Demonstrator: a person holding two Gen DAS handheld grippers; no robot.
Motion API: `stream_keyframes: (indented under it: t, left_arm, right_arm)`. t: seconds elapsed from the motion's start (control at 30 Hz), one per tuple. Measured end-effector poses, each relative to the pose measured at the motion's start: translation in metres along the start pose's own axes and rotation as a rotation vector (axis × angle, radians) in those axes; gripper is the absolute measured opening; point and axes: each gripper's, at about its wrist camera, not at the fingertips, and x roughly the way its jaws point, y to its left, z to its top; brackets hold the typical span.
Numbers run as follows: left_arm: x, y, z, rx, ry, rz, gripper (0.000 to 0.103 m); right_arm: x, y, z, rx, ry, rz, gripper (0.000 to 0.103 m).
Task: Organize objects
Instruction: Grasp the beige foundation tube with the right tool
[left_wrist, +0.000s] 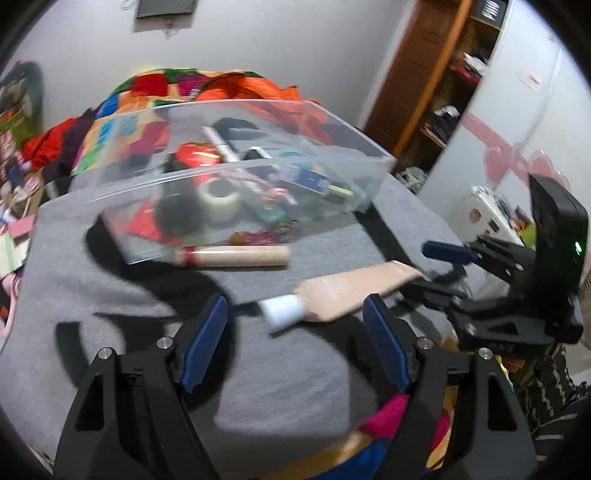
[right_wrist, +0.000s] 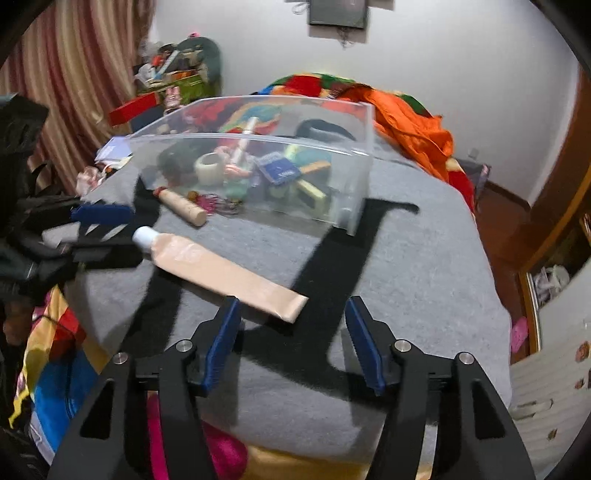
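Now the peach tube (right_wrist: 221, 271) lies on grey cloth just ahead of both empty, wide-apart fingers (right_wrist: 221, 341).

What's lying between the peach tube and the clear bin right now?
The wooden stick, lying on the grey cloth against the clear bin, apart from the peach tube. Both wrist views show it.
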Motion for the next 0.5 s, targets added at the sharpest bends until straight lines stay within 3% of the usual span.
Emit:
stream_keyframes:
  t: [0.27,0.4,0.5]
  left_arm:
    - [-0.022,0.053,-0.014,-0.131,-0.014,0.12,0.076]
    - [-0.027,0.067,-0.02,-0.166,-0.013,0.136,0.076]
    - [-0.025,0.066,-0.018,-0.16,-0.013,0.133,0.076]
  right_arm:
    - [0.023,0.055,0.029,-0.183,0.011,0.17,0.065]
    - [0.041,0.07,0.036,-0.255,0.047,0.175,0.066]
    - [0.054,0.067,0.041,-0.237,0.08,0.183,0.065]
